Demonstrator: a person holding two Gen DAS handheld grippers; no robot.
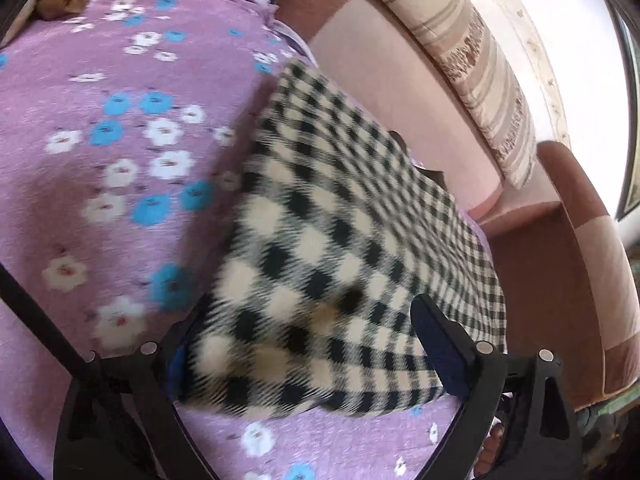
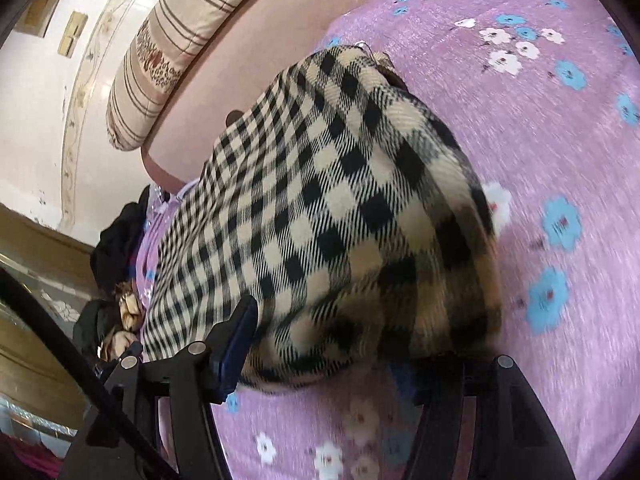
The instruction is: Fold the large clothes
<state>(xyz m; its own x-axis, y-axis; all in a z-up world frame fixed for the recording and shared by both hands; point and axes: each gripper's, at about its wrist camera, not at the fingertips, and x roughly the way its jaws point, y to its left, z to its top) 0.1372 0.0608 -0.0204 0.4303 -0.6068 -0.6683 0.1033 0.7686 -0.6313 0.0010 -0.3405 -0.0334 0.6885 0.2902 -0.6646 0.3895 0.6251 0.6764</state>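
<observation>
One checked garment [image 1: 320,248], black-and-cream woven cloth, folded, lies on lilac bedspread [image 1: 100,208] printed with white and blue flowers, near bed's edge beside pink headboard [image 1: 384,80]. One striped pillow [image 1: 472,64] leans there. Left gripper [image 1: 308,356] spread wide, cloth between fingers [image 1: 440,344], pads clear of it. No writing legible.
Right wrist view: same garment [image 2: 328,208] bunched, blurred. Right gripper [image 2: 340,340] partly spread, cloth edge between fingers [image 2: 240,332]; contact cannot tell. One dark clothes heap [image 2: 116,240] at bed's edge.
</observation>
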